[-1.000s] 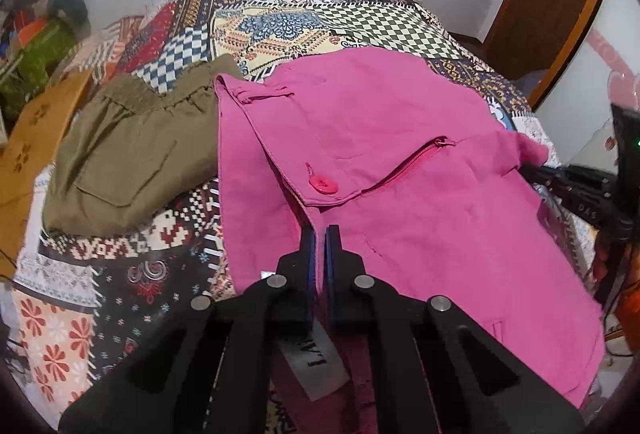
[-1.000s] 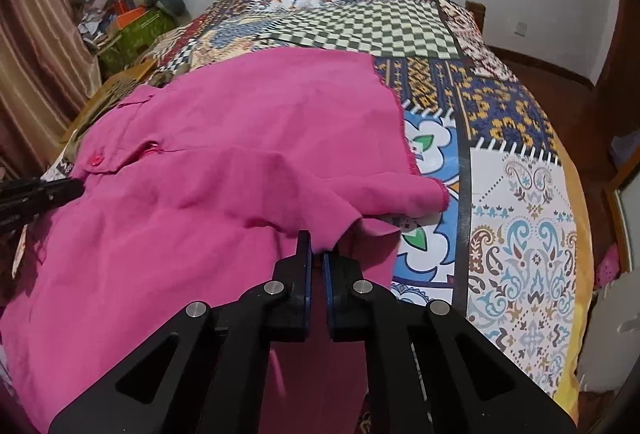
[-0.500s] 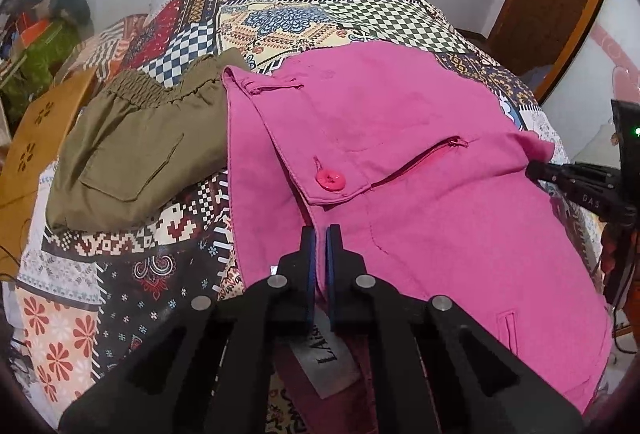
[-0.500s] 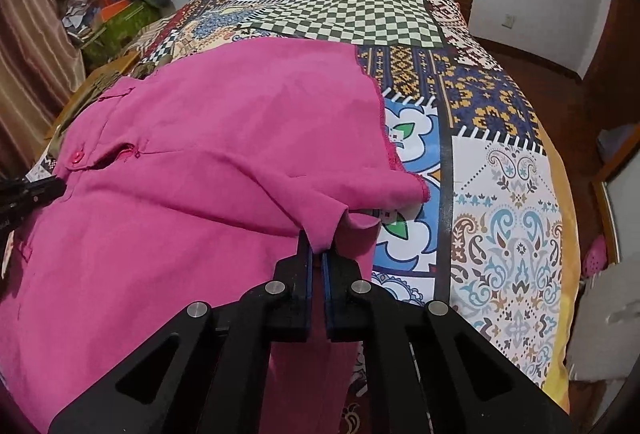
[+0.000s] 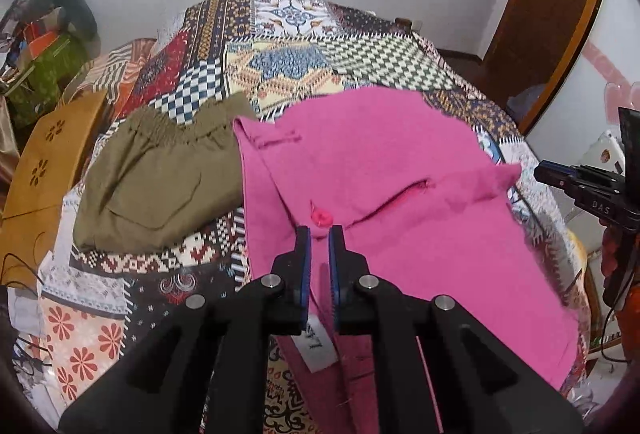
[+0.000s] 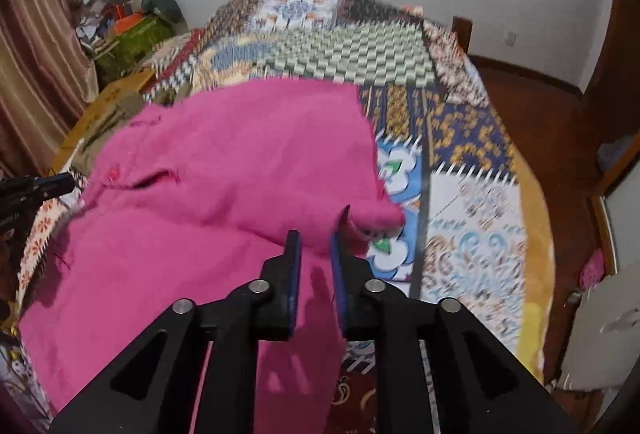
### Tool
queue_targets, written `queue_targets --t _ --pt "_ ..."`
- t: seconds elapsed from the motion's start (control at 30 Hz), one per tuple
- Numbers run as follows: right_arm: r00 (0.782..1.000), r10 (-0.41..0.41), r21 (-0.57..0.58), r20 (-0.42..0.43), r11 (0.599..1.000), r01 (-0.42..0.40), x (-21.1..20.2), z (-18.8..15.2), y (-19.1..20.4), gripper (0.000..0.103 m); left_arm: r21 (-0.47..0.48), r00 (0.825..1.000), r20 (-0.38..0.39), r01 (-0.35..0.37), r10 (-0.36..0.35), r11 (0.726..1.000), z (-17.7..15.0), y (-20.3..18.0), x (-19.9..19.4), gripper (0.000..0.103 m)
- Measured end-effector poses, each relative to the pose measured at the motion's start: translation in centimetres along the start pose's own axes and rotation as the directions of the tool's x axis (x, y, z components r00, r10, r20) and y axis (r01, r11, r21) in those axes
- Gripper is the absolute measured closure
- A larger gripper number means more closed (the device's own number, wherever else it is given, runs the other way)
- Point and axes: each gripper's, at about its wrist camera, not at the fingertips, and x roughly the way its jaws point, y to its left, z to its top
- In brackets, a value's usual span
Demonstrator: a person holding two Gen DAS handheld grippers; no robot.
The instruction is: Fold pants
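Lifting away from the pink pants (image 5: pixel 400 193), both tools look to be finishing a fold: the garment lies doubled across the near half of the bed (image 5: pixel 304 45), waistband and pink button (image 5: pixel 322 215) turned toward the left side.

The left tool (image 5: pixel 319 234) shows only a narrow gap between its blue pads, with pink cloth seen through that gap but, as far as I can tell, not pinched. The right tool (image 6: pixel 314 242) has just been opening; its jaws stand apart over the folded corner by the right edge of the bed, cloth between them but not pressed.

To do this step well, I would pull straight up and clear, so no pad drags the top layer, then check the raised flap at the right corner, which looks rumpled.

Olive shorts (image 5: pixel 160 173) lie just beside the pants toward the left edge, touching or slightly under the pink waistband; a sideways pull could shift them. A brown cardboard box (image 5: pixel 44 169) stands off the bed's left side.
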Motion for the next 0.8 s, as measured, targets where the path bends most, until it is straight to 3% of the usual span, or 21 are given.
queue_targets --t 0.13,0.27,0.33,0.47,0.8 --pt "0.998 -0.027 -0.009 0.051 1.000 0.028 -0.5 1.3 -0.2 0.075 0.000 1.000 0.006 -0.023 0.023 1.000 1.4 0.3 0.3 0.095" --pt "0.997 -0.060 -0.015 0.058 0.998 0.061 0.9 2.3 -0.9 0.072 -0.002 0.999 -0.002 -0.051 0.051 0.999 2.5 0.9 1.9 0.079" --pt "0.997 -0.066 -0.007 0.042 0.998 0.067 2.0 2.5 -1.5 0.072 -0.011 0.998 -0.021 -0.052 0.052 0.999 2.6 1.2 3.0 0.077" --pt "0.999 -0.040 0.032 -0.017 0.999 0.041 4.8 2.7 -3.1 0.072 -0.045 0.997 -0.080 -0.026 0.022 0.999 3.1 2.0 5.8 0.077" --pt "0.996 -0.020 0.034 -0.090 0.999 0.023 9.2 2.7 -4.1 0.072 -0.045 0.993 -0.121 0.000 -0.006 0.999 3.6 1.9 9.3 0.077"
